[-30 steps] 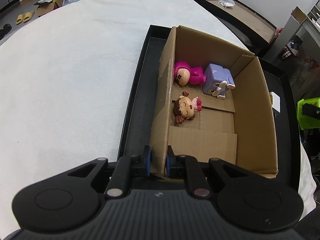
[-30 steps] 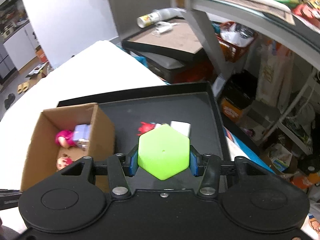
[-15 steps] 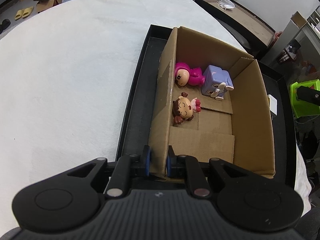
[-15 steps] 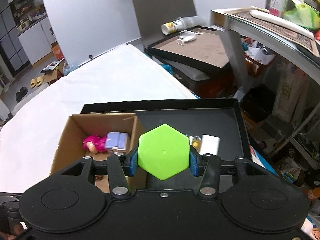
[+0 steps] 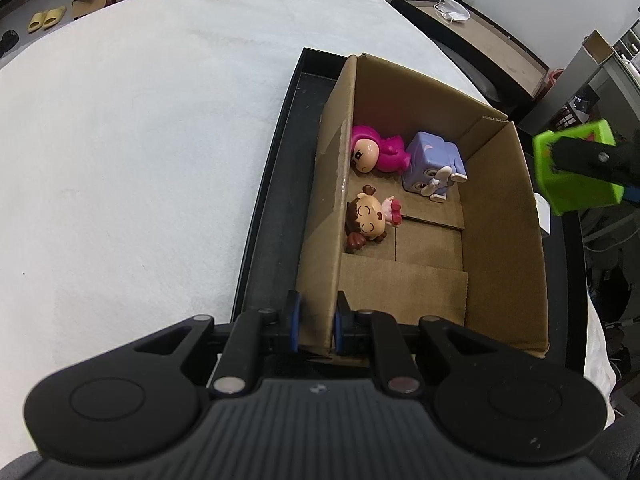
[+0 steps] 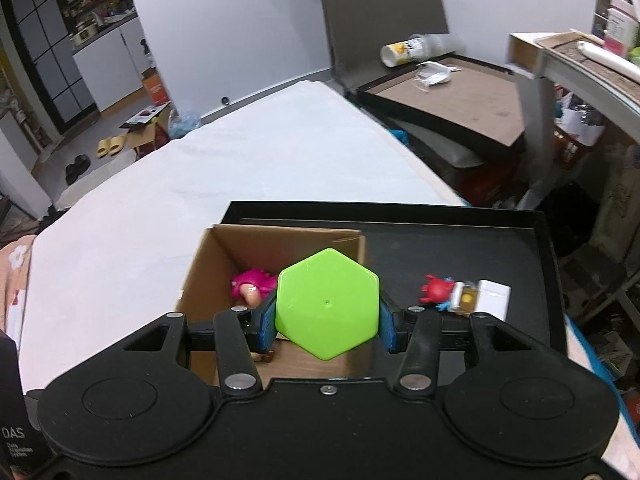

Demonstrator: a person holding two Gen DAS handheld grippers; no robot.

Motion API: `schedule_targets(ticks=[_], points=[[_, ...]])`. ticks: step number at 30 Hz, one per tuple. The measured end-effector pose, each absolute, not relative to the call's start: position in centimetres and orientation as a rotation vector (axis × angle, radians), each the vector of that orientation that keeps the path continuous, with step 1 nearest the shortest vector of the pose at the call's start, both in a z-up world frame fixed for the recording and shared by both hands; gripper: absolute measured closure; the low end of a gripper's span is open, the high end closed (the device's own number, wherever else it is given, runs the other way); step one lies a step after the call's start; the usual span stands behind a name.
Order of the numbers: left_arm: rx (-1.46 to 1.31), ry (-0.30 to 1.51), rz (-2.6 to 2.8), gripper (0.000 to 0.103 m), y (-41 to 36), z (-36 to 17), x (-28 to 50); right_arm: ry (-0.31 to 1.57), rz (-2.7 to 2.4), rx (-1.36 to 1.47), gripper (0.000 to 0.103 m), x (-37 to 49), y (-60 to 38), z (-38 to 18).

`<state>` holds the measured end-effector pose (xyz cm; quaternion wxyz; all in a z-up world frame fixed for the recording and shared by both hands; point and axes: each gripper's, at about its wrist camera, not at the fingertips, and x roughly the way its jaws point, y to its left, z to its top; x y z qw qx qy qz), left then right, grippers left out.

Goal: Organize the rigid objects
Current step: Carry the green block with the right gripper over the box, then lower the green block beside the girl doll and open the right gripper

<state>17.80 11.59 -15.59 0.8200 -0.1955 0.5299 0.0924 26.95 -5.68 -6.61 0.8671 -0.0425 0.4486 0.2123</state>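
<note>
Jaws clamped: left gripper (image 5: 314,322) on box (image 5: 500,240) near-left wall, right gripper (image 6: 327,320) on green hexagon (image 6: 327,304), above box right rim; three figurines inside box.

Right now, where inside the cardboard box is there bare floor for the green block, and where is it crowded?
Bare floor in the cardboard box lies along its right wall and at the near end, below the brown-haired doll. The far left corner is crowded: pink figure, purple cube toy. The right gripper holds the green block; the left gripper pinches the left wall.
</note>
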Motion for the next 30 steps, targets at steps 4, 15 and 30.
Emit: schedule_targets(ticks=[4, 15, 30], points=[[-0.421, 1.126, 0.192, 0.088, 11.7, -15.6, 17.7, 0.954, 0.467, -0.119, 0.056, 26.9, -4.1, -7.2], [-0.445, 1.115, 0.179, 0.087, 12.0, -15.8, 17.5, 0.995, 0.490, -0.194, 0.056, 26.2, -1.3, -9.4], [-0.470, 1.115, 0.153, 0.086, 12.7, -15.9, 17.3, 1.043, 0.464, -0.288, 0.056, 26.4, 0.9, -13.0]])
